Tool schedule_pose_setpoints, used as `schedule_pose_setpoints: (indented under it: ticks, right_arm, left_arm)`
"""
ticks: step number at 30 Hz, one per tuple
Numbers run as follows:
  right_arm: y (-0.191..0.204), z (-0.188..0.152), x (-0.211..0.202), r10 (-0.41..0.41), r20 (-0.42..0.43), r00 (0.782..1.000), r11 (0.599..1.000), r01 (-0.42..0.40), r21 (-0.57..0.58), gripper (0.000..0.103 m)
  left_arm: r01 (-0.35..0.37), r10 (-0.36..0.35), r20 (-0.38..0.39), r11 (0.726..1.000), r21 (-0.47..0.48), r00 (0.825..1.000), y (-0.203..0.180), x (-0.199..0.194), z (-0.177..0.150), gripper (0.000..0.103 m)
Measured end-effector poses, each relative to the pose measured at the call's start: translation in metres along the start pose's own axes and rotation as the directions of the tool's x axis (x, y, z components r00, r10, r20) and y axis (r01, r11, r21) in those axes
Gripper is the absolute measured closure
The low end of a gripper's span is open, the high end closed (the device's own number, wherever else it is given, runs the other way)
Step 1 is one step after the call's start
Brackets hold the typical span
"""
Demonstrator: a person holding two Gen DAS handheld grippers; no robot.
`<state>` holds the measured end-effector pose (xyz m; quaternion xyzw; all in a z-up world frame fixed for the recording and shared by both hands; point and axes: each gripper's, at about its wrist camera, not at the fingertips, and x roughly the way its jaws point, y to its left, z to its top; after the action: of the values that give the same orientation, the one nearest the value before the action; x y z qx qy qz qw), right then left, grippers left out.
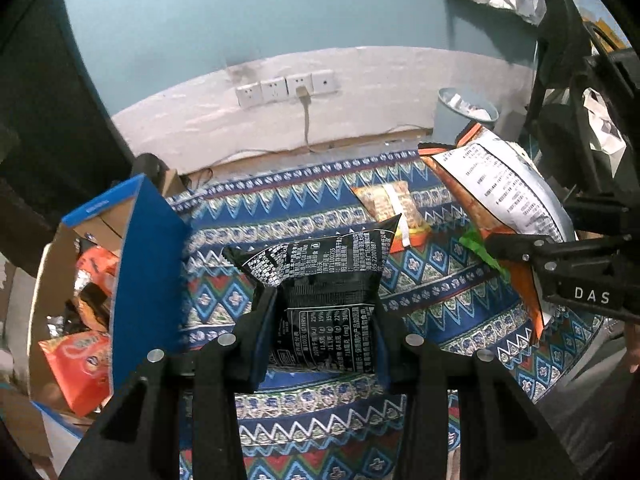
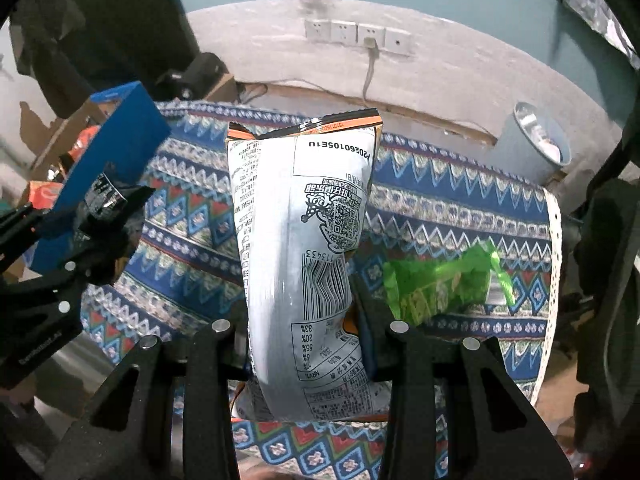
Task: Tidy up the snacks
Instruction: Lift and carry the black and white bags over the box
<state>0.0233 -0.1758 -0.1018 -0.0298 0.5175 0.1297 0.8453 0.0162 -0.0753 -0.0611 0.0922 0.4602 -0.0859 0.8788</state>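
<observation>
The worktop (image 1: 320, 200), draped in a blue, red and white zigzag-patterned cloth, served as the sorting surface. An open cardboard box with a blue outer wall (image 1: 148, 264) stood at its left edge. It already held orange snack packets, so it was probably the bin for the rest.

The right claw (image 2: 304, 332) was clamped on a tall silver-and-orange foil snack bag (image 2: 300, 240), printed back facing the camera. It gripped the bag low down, so the bag stood up clear of the cloth, ready to be carried.

The left claw (image 1: 324, 320) was clamped on a black foil snack packet with white print (image 1: 320, 276), pinched at one end and held above the cloth, near the box.

A crinkled green packet (image 2: 440, 284) and a small orange-patterned packet (image 1: 392, 208) lay loose on the cloth, presumably awaiting sorting.
</observation>
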Motion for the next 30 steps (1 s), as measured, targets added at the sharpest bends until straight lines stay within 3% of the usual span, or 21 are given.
schedule_pose_setpoints:
  ticks: [13, 30]
  right_arm:
    - [0.046, 0.031, -0.019, 0.054, 0.061, 0.997, 0.996, -0.050, -0.071, 0.066]
    - [0.121, 0.077, -0.023, 0.137, 0.091, 0.986, 0.978, -0.120, -0.169, 0.066]
  left_arm:
    - [-0.052, 0.054, 0.072, 0.998, -0.033, 0.996, 0.040, -0.027, 0.000, 0.061]
    - [-0.080, 0.097, 0.096, 0.982, -0.172, 0.991, 0.115, -0.050, -0.010, 0.061]
